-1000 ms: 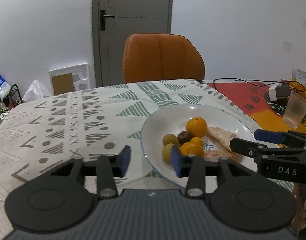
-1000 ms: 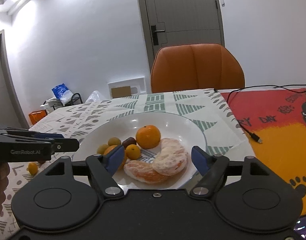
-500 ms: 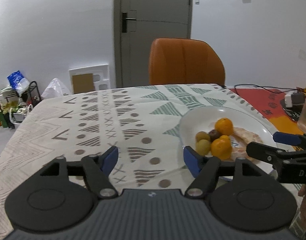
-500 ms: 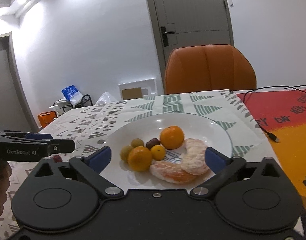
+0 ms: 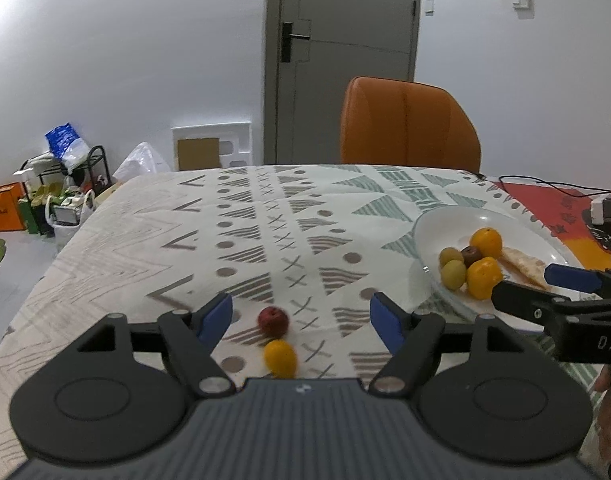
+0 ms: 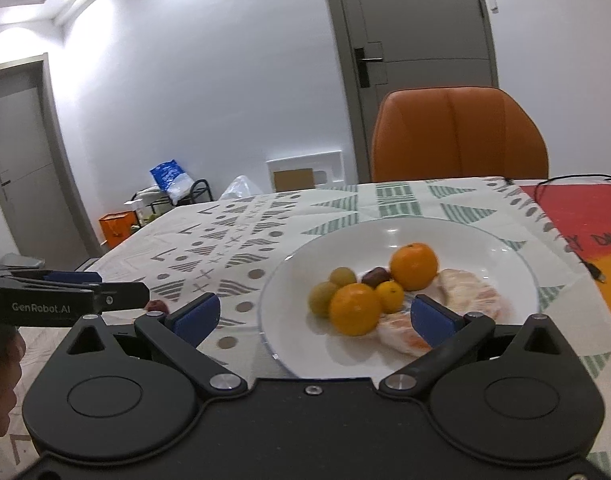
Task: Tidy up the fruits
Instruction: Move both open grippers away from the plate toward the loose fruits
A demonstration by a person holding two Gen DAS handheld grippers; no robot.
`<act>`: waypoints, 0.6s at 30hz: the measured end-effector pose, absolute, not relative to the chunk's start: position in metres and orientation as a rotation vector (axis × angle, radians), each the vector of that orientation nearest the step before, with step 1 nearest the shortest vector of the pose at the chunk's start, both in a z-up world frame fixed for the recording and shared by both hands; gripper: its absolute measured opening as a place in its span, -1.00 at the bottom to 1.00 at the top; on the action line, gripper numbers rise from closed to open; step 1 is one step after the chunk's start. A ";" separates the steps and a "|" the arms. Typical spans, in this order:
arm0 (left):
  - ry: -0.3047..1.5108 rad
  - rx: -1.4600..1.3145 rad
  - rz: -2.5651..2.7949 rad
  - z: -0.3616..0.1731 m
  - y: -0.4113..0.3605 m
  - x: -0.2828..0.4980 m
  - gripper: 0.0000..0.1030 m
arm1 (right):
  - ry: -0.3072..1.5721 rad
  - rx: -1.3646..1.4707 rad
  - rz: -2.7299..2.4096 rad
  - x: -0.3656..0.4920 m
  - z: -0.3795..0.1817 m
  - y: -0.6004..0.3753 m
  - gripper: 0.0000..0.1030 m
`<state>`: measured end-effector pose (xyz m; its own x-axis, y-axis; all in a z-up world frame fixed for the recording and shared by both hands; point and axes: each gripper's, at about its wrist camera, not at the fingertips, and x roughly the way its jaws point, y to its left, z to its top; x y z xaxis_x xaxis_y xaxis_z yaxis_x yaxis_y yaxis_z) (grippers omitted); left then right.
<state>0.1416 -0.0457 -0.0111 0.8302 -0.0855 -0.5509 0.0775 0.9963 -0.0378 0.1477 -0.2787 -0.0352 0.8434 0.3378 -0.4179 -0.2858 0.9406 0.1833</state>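
Observation:
A white plate (image 6: 505,248) on the patterned cloth holds two oranges (image 6: 414,266), a small yellow fruit (image 6: 390,296), two green fruits (image 6: 323,298), a dark date (image 6: 375,277) and peeled citrus pieces (image 6: 465,292). My right gripper (image 6: 313,316) stands open just before the plate's near rim, with nothing gripped. My left gripper (image 5: 301,316) hangs over the cloth left of the plate (image 5: 433,224), its jaws opening. A small red fruit (image 5: 272,320) and a small yellow fruit (image 5: 280,358) lie on the cloth between its fingers, untouched by the pads.
An orange chair (image 5: 409,124) stands at the table's far side before a grey door (image 5: 341,52). A red-and-orange mat (image 6: 585,224) with a black cable covers the right of the table. Bags and a rack (image 5: 53,196) sit on the floor at the left.
Both grippers' jaws have spread wider. The left view has swung left off the plate, bringing the red and yellow fruits on the cloth into view. The right gripper shifted left a little.

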 end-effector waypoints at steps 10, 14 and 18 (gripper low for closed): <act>0.616 -0.054 -0.042 -0.027 -0.022 0.129 0.44 | 0.474 0.093 0.388 0.142 -0.039 -0.254 1.00; 0.617 -0.058 -0.044 -0.031 -0.020 0.126 0.44 | 0.476 0.090 0.407 0.138 -0.040 -0.247 1.00; 0.623 -0.071 -0.044 -0.038 -0.016 0.124 0.44 | 0.481 0.076 0.429 0.135 -0.042 -0.238 1.00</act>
